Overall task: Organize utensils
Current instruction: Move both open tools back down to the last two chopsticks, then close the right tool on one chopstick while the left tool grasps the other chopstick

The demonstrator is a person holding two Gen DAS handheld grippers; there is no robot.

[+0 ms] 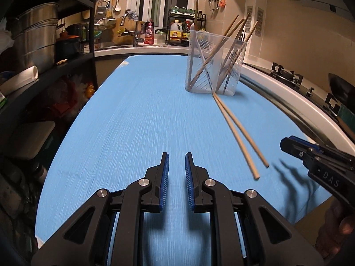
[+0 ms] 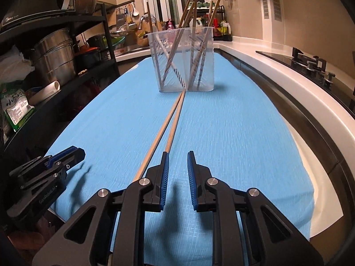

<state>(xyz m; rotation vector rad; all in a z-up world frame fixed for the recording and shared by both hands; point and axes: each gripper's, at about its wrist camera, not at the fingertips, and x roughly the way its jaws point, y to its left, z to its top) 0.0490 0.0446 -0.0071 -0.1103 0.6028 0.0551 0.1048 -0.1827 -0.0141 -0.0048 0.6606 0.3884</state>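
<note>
A table [image 1: 133, 115] under a blue cloth, seen from two hand-held claws, with a clear plastic holder [image 1: 215, 64] standing at its far end as the landmark.

Left of the holder, off the table, dark shelves [image 1: 44, 51] carry steel pots [image 1: 36, 35].

On the near side of the holder and to its left, the left claw [image 1: 176, 157] hovers low over bare cloth. Its jaws stand a narrow gap apart, with nothing between them.

The holder has two compartments, and several chopsticks lean upright in each.

From the foot of the holder, two loose chopsticks [image 1: 238, 134] lie on the cloth, touching the holder's base where they meet and spreading slightly as they run back toward the claws.

At their near ends is the right claw [image 2: 177, 155]. Its jaws also stand a narrow gap apart and empty; the chopstick ends lie just left of its left finger [image 2: 164, 166], not between the pads.

Right of the holder, beyond the table, a white counter holds a gas hob [image 1: 288, 75].
</note>
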